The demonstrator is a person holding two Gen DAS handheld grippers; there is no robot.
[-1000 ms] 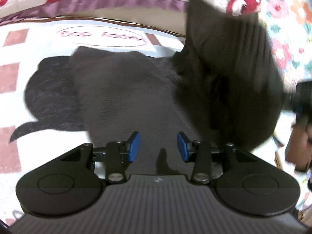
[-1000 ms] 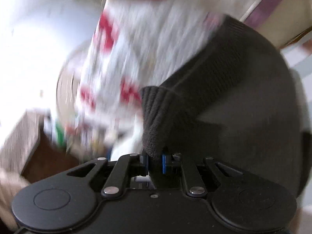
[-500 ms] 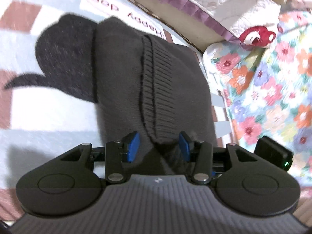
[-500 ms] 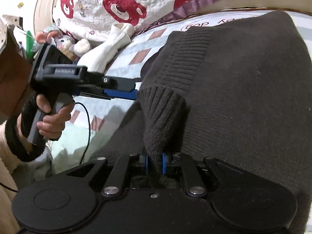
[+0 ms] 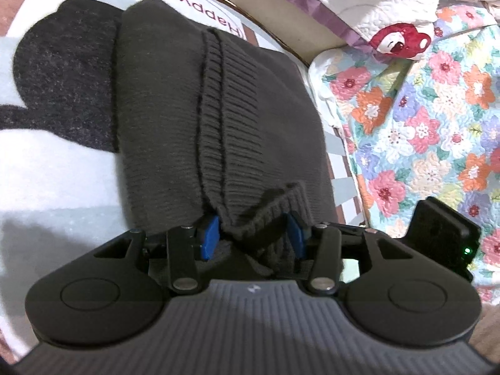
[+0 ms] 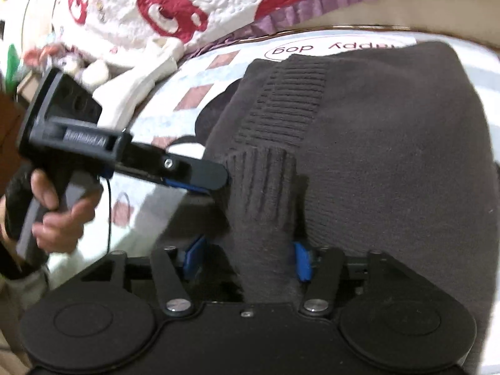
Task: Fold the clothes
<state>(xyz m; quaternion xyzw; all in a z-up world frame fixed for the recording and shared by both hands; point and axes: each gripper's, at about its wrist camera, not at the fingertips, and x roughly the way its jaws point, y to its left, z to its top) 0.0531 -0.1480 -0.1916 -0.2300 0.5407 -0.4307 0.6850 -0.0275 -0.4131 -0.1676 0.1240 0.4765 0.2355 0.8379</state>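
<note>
Letting go is where you are with the right tongs (image 6: 247,261): their jaws are opening, and the ribbed cuff (image 6: 261,187) of the dark grey knit sweater (image 6: 390,143) stands between the blue pads without being pressed by them. Your left tongs (image 5: 253,236) stand partly spread, with a bunched fold of ribbed knit (image 5: 265,209) lying between their pads; you cannot tell from this view whether those pads are squeezing it or only flanking it.

The sweater lies folded on the printed mat (image 5: 62,187), the one lettered "Happy dog", partly over the mat's black dog silhouette (image 5: 65,72). Its ribbed hem band (image 5: 228,100) runs up the middle of the top layer. A floral quilt (image 5: 437,125) lies just beside the mat on one side and a bear-print quilt (image 6: 175,6) behind it.

Here is what could go wrong, as a judgement. The loose cuff sits humped up, not flat, so if you draw the right tongs back along the sleeve, a pad could catch the knit and drag the sleeve off the fold. Knit like this clings to rubber pads, so lift clear before you pull away. On the left, the bunched fold could stay trapped between the pads; pulling away then would tug the top layer askew and spoil the neat edge. Your two tools also work very near each other at the cuff, as the right view shows, so a hasty withdrawal could knock one into the other.
</note>
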